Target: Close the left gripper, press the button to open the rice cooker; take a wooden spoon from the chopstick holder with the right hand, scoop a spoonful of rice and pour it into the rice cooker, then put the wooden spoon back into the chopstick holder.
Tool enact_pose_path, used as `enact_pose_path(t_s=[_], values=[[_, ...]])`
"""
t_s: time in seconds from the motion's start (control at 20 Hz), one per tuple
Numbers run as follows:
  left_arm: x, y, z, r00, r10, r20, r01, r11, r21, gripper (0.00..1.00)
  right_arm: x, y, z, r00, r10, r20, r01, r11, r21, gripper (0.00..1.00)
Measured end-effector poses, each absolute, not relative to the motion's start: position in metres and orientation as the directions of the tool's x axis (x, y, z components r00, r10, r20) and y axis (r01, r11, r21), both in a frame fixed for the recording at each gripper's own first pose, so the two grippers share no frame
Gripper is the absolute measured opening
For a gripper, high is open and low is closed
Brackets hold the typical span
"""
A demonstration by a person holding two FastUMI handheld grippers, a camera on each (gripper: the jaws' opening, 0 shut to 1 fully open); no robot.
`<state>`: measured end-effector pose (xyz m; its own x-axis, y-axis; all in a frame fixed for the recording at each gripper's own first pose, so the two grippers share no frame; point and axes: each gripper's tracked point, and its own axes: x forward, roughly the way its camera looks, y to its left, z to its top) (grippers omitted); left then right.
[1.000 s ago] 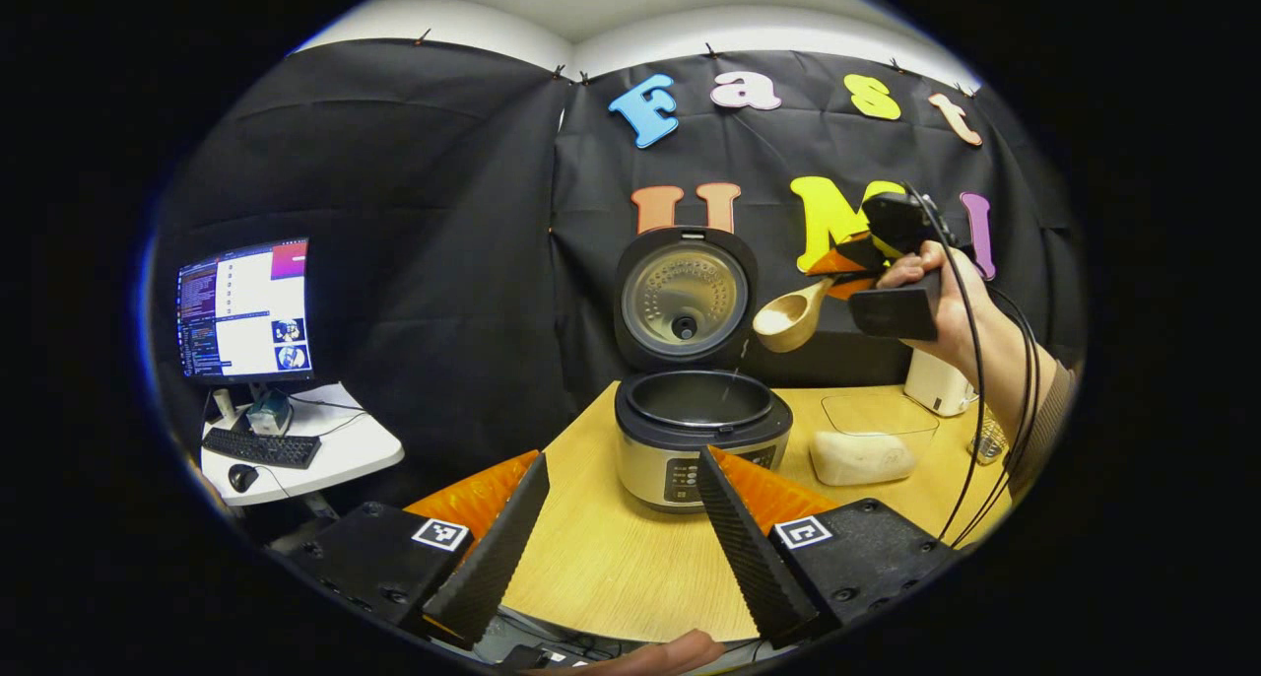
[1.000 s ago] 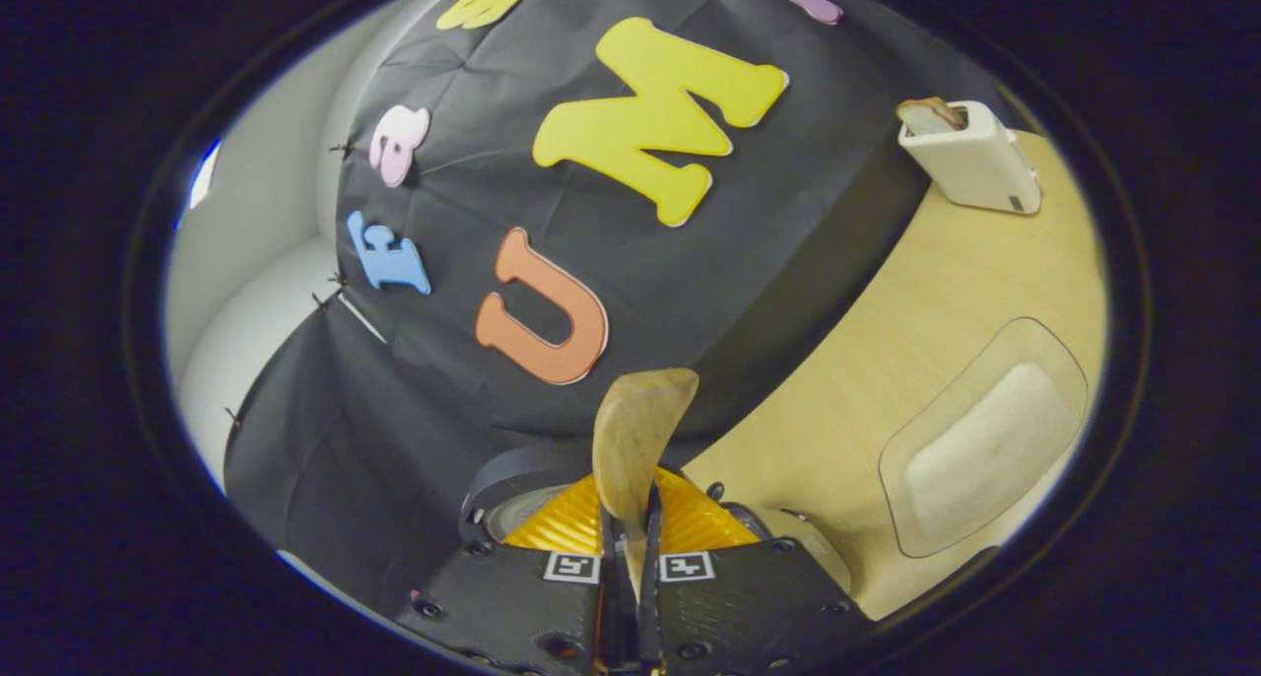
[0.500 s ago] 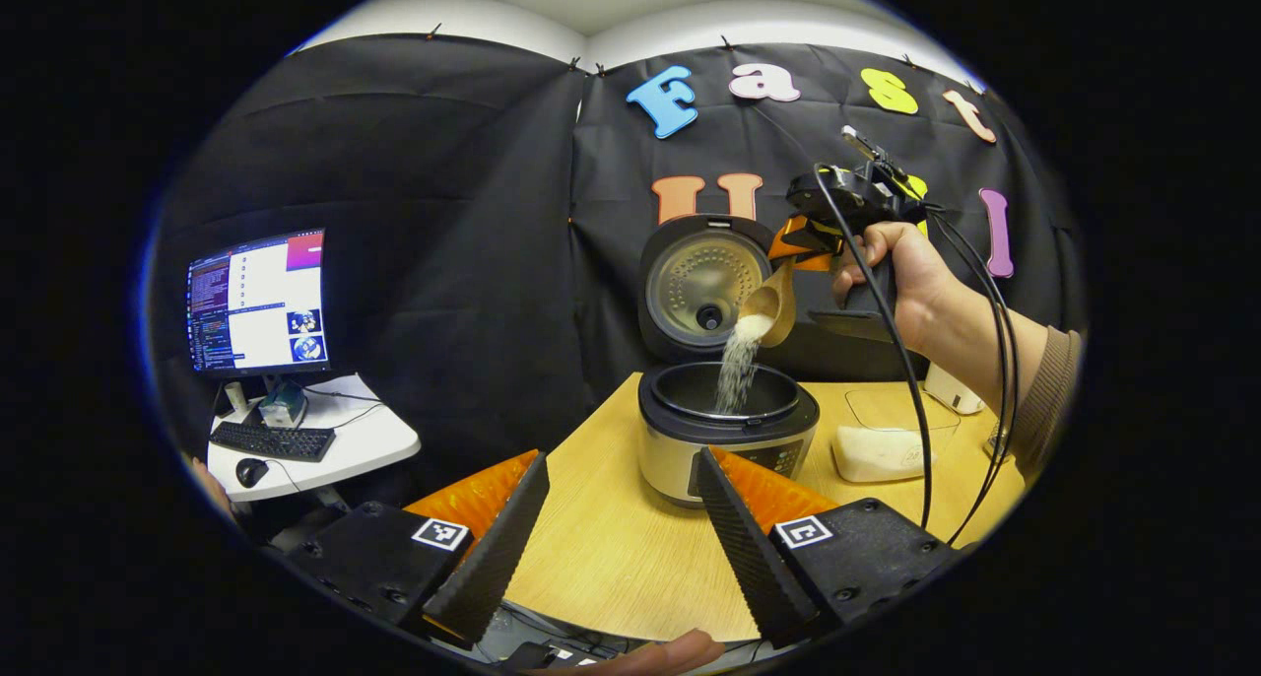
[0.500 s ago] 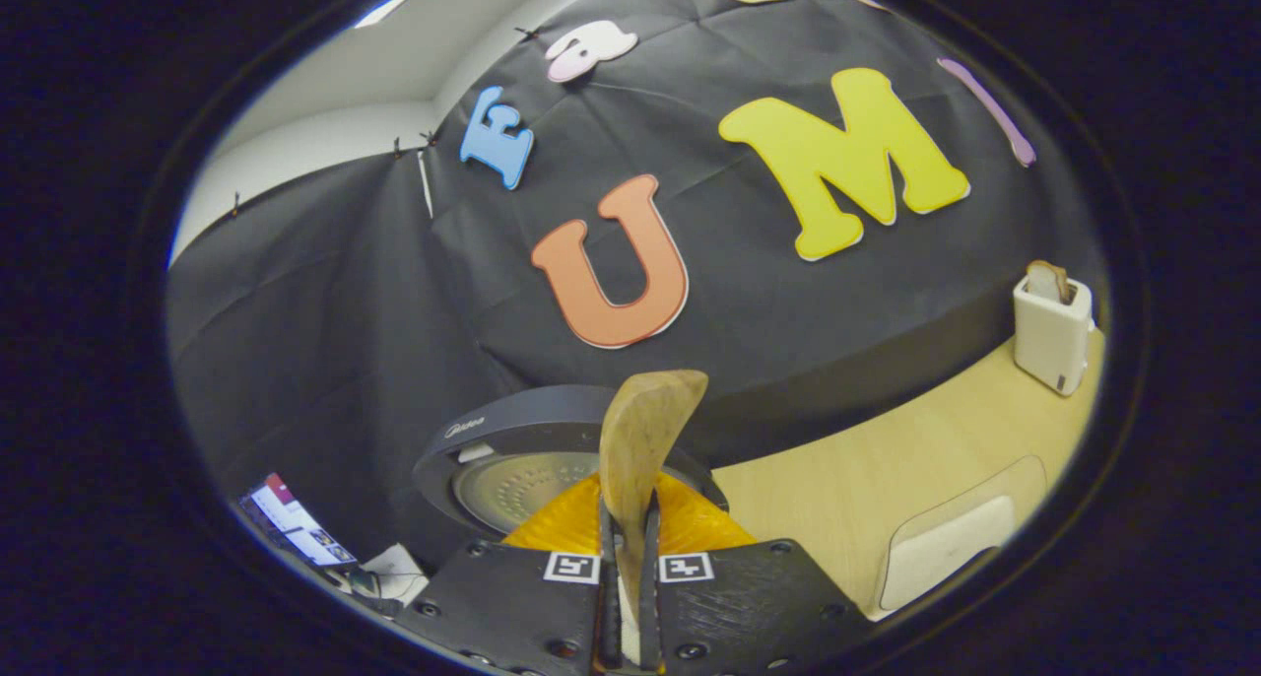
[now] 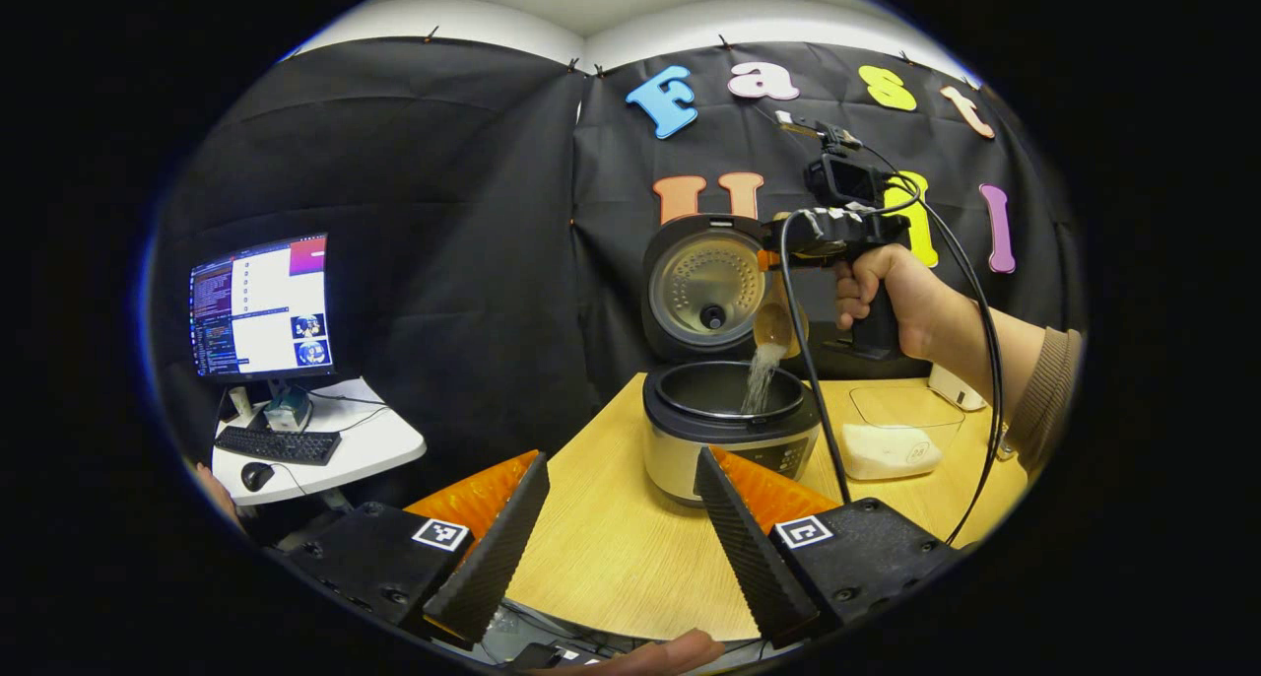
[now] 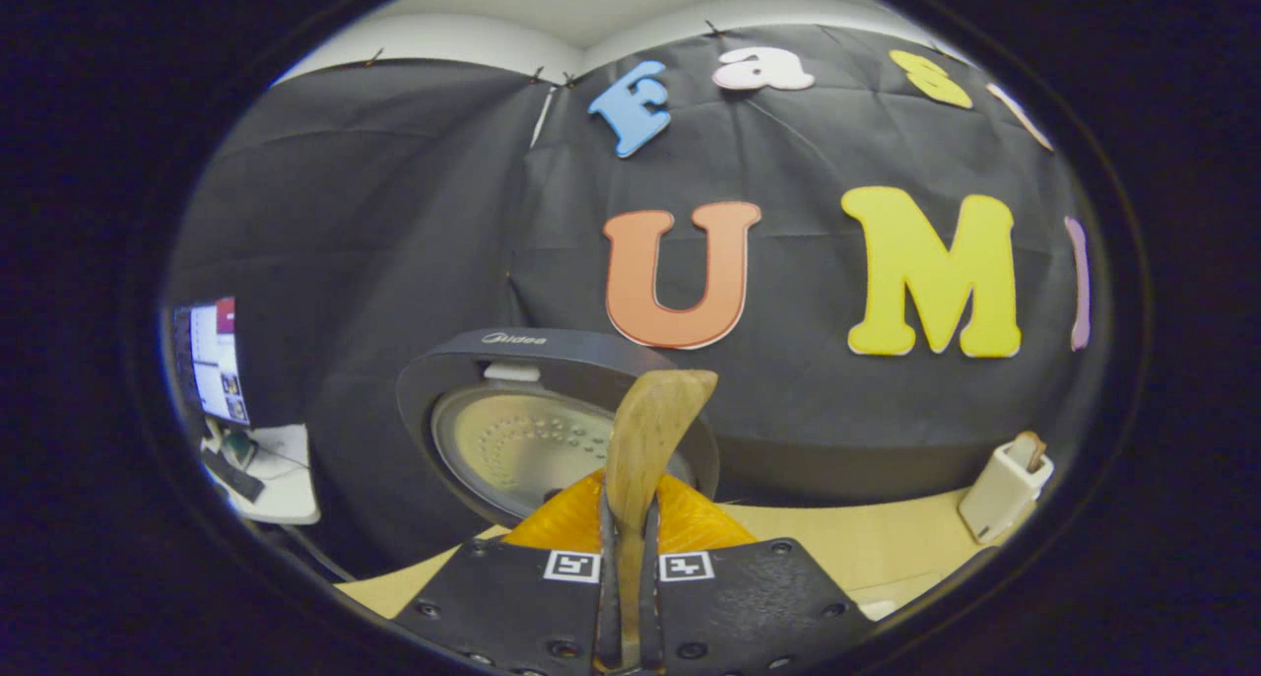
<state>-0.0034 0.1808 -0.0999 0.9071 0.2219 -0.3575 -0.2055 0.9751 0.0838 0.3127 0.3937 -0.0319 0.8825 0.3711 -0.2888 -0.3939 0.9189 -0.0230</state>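
Note:
The rice cooker (image 5: 729, 425) stands on the wooden table with its lid (image 5: 704, 287) raised. Above the pot, my right gripper (image 5: 778, 254), held by a hand (image 5: 887, 297), is shut on the handle of a wooden spoon (image 5: 773, 323). The spoon is tipped down and a stream of rice (image 5: 761, 380) falls from it into the pot. In the right gripper view the spoon (image 6: 650, 430) stands up from my shut right gripper (image 6: 630, 597), in front of the lid (image 6: 522, 439). My left gripper (image 5: 621, 558) is open, low and well in front of the cooker, holding nothing.
A clear container of rice (image 5: 892, 444) sits right of the cooker. The white chopstick holder (image 6: 1005, 489) stands at the table's far right by the wall. A monitor (image 5: 261, 306) and keyboard rest on a small white side table (image 5: 325, 449) at the left.
The right gripper has rolled upright and swung over the pot. The spoon has tipped further down and rice is pouring from it. The left gripper has stayed almost still.

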Motion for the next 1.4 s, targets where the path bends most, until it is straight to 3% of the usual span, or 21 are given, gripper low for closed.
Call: enact_pose_path(t_s=[0.2, 0.6, 0.9, 1.4], values=[[-0.004, 0.181, -0.099, 0.908, 0.226, -0.353, -0.205, 0.974, 0.095, 0.97, 0.303, 0.413, -0.038, 0.886, 0.384, -0.259, -0.445, 0.861, -0.246, 0.07], [-0.005, 0.182, -0.097, 0.908, 0.228, -0.351, -0.213, 0.974, 0.082, 0.97, 0.293, 0.426, -0.04, 0.901, 0.37, -0.229, -0.434, 0.788, -0.436, 0.07], [-0.006, 0.182, -0.098, 0.901, 0.24, -0.361, -0.224, 0.971, 0.087, 0.97, 0.288, 0.396, -0.029, 0.909, 0.351, -0.225, -0.416, 0.81, -0.414, 0.07], [-0.001, 0.179, -0.102, 0.914, 0.184, -0.362, -0.16, 0.982, 0.096, 0.97, 0.303, 0.231, -0.013, 0.96, 0.181, -0.212, -0.246, 0.909, -0.336, 0.07]])
